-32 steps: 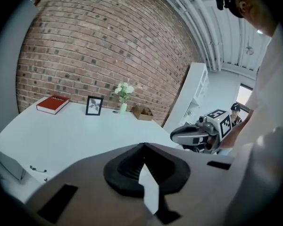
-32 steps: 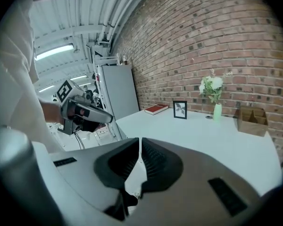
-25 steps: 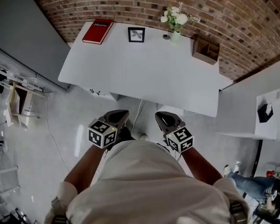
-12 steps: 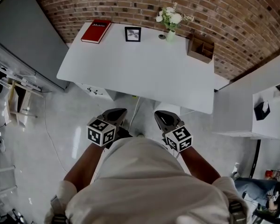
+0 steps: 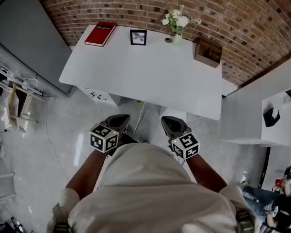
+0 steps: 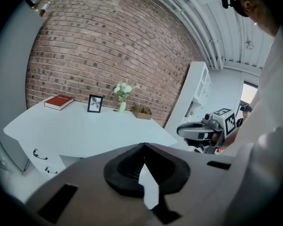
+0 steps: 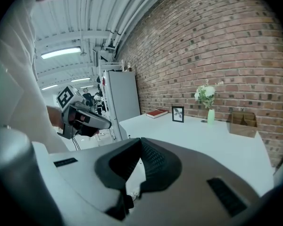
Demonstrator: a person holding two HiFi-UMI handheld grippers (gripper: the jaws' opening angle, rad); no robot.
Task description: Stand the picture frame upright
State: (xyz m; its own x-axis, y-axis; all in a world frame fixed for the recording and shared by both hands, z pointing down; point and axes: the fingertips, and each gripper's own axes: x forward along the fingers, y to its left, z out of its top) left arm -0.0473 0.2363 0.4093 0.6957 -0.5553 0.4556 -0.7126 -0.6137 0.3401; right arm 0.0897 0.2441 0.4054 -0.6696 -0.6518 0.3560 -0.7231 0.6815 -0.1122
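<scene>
I held my left gripper and right gripper pressed together, empty, near my body. The picture frame stood upright at the table's far edge, between red book and vase.

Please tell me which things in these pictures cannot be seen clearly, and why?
Picture frame: too small in every view to make out its image; its back is turned to the wall.
Red book: head view, cover print too small to read.
Wooden box: head view, contents too small to tell.
</scene>
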